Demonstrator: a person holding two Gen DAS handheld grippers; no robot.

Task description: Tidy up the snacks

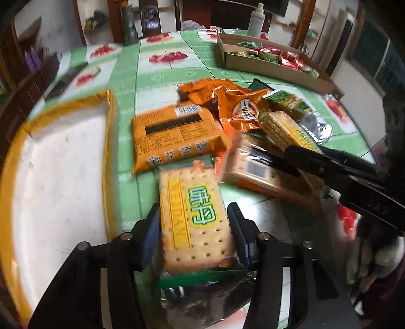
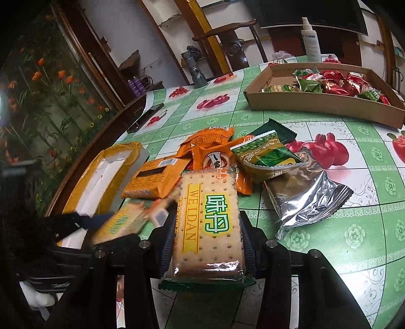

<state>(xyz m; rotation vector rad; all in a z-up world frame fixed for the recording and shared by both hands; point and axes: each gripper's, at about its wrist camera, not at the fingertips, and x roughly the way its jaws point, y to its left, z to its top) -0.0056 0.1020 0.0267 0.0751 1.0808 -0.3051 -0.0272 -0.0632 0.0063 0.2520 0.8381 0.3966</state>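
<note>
My left gripper [image 1: 193, 211] is shut on a Weidan cracker pack [image 1: 197, 220], one blue pad on each long edge, just above the green tablecloth. My right gripper [image 2: 207, 217] is shut on a second cracker pack [image 2: 210, 222] of the same kind. From the left wrist view the right gripper [image 1: 298, 162] comes in from the right, carrying its pack [image 1: 288, 131] over the snack pile. The right wrist view shows the left gripper's pack [image 2: 121, 222] as a blur at the lower left. The pile holds a flat orange pack [image 1: 174, 134], an orange bag [image 1: 240, 106], a green pack [image 2: 263, 154] and a silver pack [image 2: 303, 200].
A white tray with a yellow rim [image 1: 111, 126] lies left of the pile. A cardboard box [image 2: 316, 103] of red and green snacks stands at the far right. A spray bottle [image 1: 257, 20], a grey flashlight [image 1: 130, 25] and a dark flat device [image 1: 65, 81] are at the table's far side.
</note>
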